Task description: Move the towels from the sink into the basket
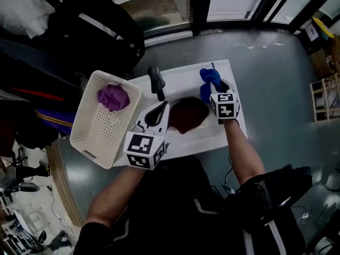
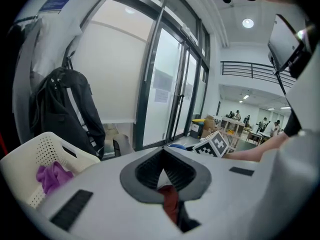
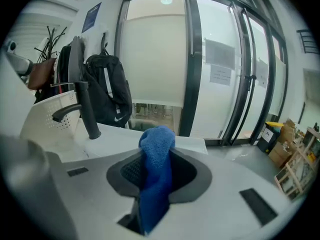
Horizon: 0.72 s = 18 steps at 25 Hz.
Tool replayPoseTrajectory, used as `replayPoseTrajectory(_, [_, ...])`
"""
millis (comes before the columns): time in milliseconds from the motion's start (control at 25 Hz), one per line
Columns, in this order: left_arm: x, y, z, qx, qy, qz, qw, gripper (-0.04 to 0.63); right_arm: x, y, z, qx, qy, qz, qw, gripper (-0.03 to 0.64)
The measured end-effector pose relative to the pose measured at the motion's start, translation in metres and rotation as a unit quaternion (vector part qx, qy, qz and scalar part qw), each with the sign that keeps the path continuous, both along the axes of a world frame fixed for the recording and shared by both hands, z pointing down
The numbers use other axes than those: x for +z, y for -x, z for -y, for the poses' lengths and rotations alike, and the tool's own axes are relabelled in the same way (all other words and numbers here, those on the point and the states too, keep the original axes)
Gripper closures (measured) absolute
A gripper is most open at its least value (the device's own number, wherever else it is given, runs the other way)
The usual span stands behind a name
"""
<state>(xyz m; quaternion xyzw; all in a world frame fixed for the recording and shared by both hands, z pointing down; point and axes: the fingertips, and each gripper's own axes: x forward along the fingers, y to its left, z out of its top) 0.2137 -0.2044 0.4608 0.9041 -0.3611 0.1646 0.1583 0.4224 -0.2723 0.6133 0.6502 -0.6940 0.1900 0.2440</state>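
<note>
- 3 towels: purple towel (image 1: 112, 96) L of sink (image 1: 180, 84), red towel (image 1: 187, 115) over it, blue towel (image 1: 209, 78) at its R end.
- 1 basket (image 1: 85, 113), L of sink.
- 1 faucet (image 1: 156, 81), sink's back rim.
- 2 tools: left tool (image 1: 154, 115), right tool (image 1: 214, 91), both over sink.
- 1 backpack (image 1: 101, 25), beyond sink.

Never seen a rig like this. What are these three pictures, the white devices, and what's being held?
No robot here: a person holds a two-jaw gripper in each hand. The head view looks down from a camera on the person's head; the other two come from cameras riding on each gripper, looking along its jaws. Below is a white sink with a black faucet; beside it, a white basket holds a purple towel. The left gripper is shut on a dark red towel, the right gripper on a blue towel.
</note>
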Motion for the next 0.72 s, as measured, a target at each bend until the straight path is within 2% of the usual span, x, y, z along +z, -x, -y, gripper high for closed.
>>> replayPoseTrajectory(200, [-0.007,0.02,-0.014,0.005,-0.011,0.003,0.9999,0.592,-0.034,0.016,-0.016,0.014,-0.032,0.008,0.999,0.517])
replayPoseTrajectory(360, [-0.024,0.038,-0.023,0.009,-0.051,0.011,0.9986,0.592,-0.067,0.039,-0.031,0.005,-0.056,0.014,0.998,0.517])
replayPoseTrajectory(600, [-0.045,0.071,-0.035,-0.002,-0.067,-0.009,0.9977,0.592,-0.121,0.086,-0.056,-0.015,-0.093,0.05,0.994,0.517])
replayPoseTrajectory(720, [-0.051,0.095,-0.035,-0.02,-0.067,-0.024,0.9973,0.592,-0.147,0.118,-0.065,-0.038,-0.113,0.05,0.992,0.517])
